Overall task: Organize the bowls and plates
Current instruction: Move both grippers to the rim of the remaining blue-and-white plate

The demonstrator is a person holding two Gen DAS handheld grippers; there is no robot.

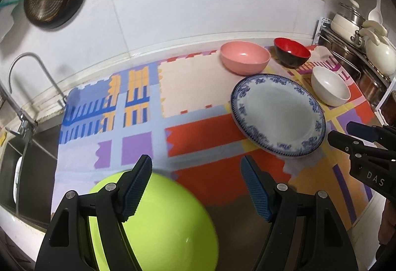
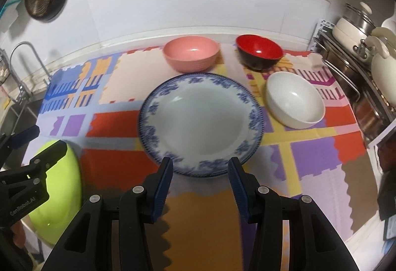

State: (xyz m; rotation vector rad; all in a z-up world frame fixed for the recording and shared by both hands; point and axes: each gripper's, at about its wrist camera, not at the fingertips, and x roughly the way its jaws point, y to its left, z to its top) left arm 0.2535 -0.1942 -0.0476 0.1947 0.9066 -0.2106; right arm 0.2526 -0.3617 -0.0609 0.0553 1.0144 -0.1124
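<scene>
Lime-green is the bowl (image 1: pixel 158 221) that lies under your left gripper (image 1: pixel 196 187); its fingers (image 1: pixel 138 187) are wide open and one of them crosses the bowl's rim, but they are not closed on it. This bowl sits at the near left part of the counter (image 1: pixel 203 199), on the colourful patterned mat (image 1: pixel 138 127), close to the sink (image 1: pixel 32 172).

Your right gripper (image 2: pixel 200 187) is also wide open and holds nothing. Its fingers (image 2: pixel 162 187) hang just before the near rim of the blue-and-white plate (image 2: pixel 200 122), which lies flat in the middle of the mat.

Behind the plate stand the pink bowl (image 2: pixel 191 53) and the red-and-black bowl (image 2: pixel 258 52), apart from each other. The white bowl (image 2: pixel 294 99) is just beside the plate on its right. All three stand upright.
</scene>
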